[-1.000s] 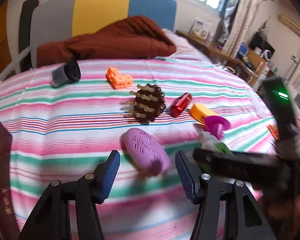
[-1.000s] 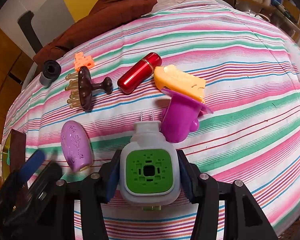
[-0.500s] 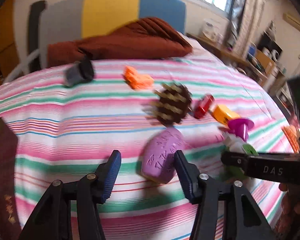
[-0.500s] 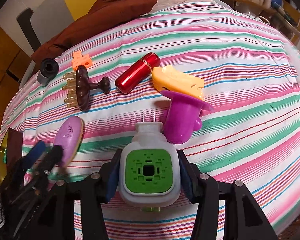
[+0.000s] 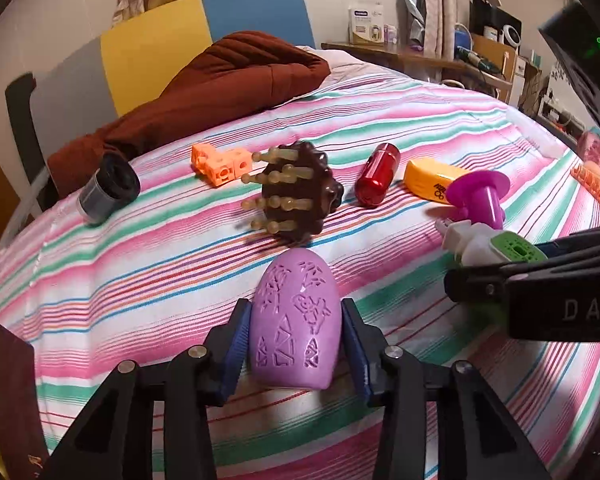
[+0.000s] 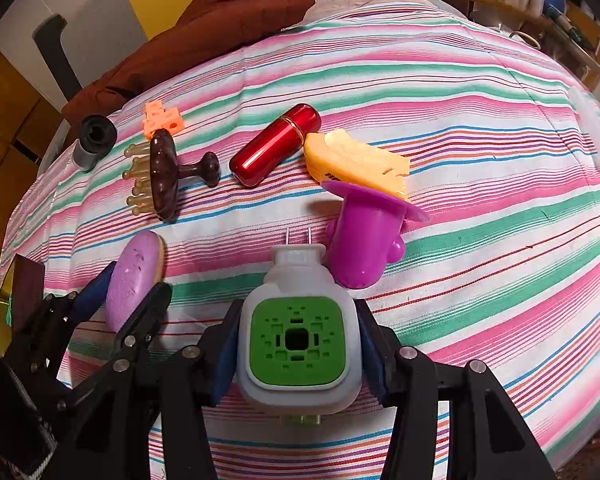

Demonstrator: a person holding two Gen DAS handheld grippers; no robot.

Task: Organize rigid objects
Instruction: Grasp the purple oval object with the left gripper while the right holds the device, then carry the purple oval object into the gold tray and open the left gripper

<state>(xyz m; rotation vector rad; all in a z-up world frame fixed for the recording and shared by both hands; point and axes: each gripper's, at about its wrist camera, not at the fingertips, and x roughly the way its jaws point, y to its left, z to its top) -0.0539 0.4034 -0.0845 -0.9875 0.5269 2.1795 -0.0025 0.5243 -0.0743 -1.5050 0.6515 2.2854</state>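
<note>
My left gripper (image 5: 294,350) is shut on a lilac oval case (image 5: 294,320) with engraved patterns, low over the striped bed; both show in the right wrist view, case (image 6: 134,280). My right gripper (image 6: 298,354) is shut on a white plug-in device with a green face (image 6: 298,340), also in the left wrist view (image 5: 492,244). A row lies beyond: black canister (image 5: 108,188), orange block piece (image 5: 220,164), brown massage brush (image 5: 296,200), red capsule (image 5: 378,180), orange clip (image 5: 430,186), purple funnel-shaped piece (image 5: 480,198).
A brown blanket (image 5: 220,84) lies at the bed's far end against a grey, yellow and blue headboard (image 5: 160,48). A dark brown box (image 5: 12,400) sits at the left edge. An orange comb (image 5: 596,192) lies at far right. Desks with clutter stand beyond.
My left gripper moved forward and closed on the lilac case, which now stands on edge between its fingers. My right gripper kept hold of the plug-in device, nearly still.
</note>
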